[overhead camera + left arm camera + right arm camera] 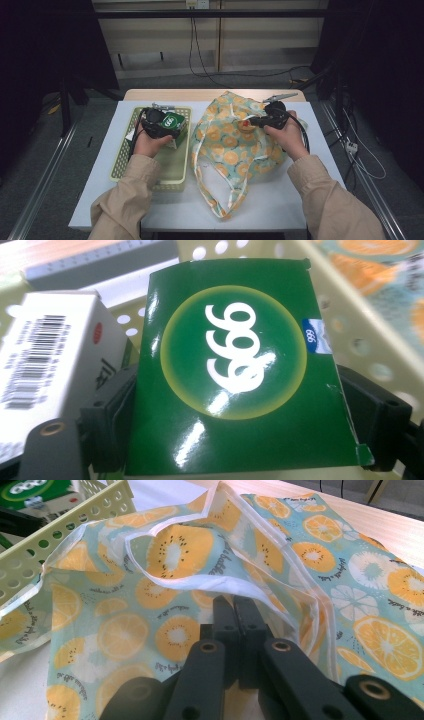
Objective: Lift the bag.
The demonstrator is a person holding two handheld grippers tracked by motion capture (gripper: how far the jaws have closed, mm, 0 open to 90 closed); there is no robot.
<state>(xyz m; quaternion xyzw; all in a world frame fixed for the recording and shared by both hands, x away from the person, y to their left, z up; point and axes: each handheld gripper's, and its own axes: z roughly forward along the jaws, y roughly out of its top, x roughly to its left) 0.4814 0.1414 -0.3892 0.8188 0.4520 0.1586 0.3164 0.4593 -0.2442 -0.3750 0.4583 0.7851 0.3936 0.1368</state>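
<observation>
Scene: a person sits at a white table (310,200), holding 1 gripper in each hand, seen from above.
Left gripper (159,123): held over a pale yellow basket (172,170) at the left of the table; its 2 jaws press on the 2 sides of a green box (240,370), pinching it.
Green box: flat and glossy, with a white "999" in a yellow-ringed circle; it sits in the far part of the basket, in the left gripper's jaws.
White box (45,350): printed with a barcode, just beside the green box in the basket.
Right gripper (239,611): jaws pressed together, pinching the white-edged rim of a bag (175,575) where the cloth folds up.
Bag: light teal cloth printed with orange and kiwi slices; it lies spread on the table just to the right of the basket, its handles trailing toward the person.
Sleeves: both forearms wear beige.
</observation>
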